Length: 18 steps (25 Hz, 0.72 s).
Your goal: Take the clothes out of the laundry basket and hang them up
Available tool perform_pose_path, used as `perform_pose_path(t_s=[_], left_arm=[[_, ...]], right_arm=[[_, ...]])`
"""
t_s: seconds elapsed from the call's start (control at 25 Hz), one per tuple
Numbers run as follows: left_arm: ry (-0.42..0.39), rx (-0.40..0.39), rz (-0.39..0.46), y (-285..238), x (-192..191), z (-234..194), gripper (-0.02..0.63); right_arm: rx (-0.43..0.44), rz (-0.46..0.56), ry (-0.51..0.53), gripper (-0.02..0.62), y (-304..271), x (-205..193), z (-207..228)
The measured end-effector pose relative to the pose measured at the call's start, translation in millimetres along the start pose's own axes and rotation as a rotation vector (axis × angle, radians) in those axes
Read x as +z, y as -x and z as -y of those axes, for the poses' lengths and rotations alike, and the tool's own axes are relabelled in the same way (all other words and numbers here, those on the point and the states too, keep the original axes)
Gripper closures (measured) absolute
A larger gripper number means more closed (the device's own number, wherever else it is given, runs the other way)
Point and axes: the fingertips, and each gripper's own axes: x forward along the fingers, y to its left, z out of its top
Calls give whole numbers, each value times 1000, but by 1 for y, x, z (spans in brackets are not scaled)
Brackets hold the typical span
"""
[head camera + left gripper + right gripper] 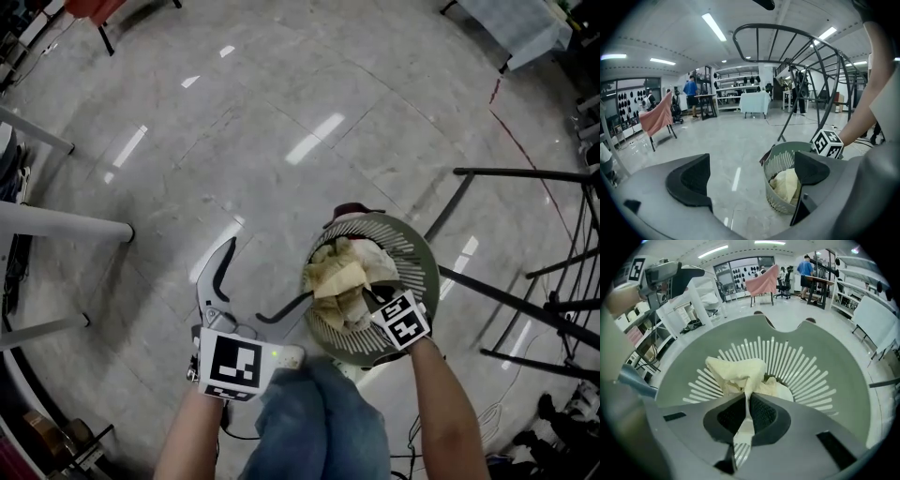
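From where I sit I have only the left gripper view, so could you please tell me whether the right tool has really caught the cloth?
Observer: Yes, the right tool is shut on a thin fold of the pale yellow cloth.
Operator: Thank you. Is anything else in the basket?
Observer: The head view shows a whiter piece of fabric beside it, toward the basket's far rim.

Bright ceiling strip lights [714, 26] give even light and white glare streaks on the glossy floor [314, 139], shadows stay soft, and both gripper views bend strongly toward dark corners.
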Motion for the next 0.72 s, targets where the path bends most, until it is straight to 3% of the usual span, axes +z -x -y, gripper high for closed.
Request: perform_pose_path(t_s=[0.72], left_arm=[[27, -42, -10, 85, 142, 26, 40]], right_arm=[[-13, 6, 34, 581, 201, 66, -49]])
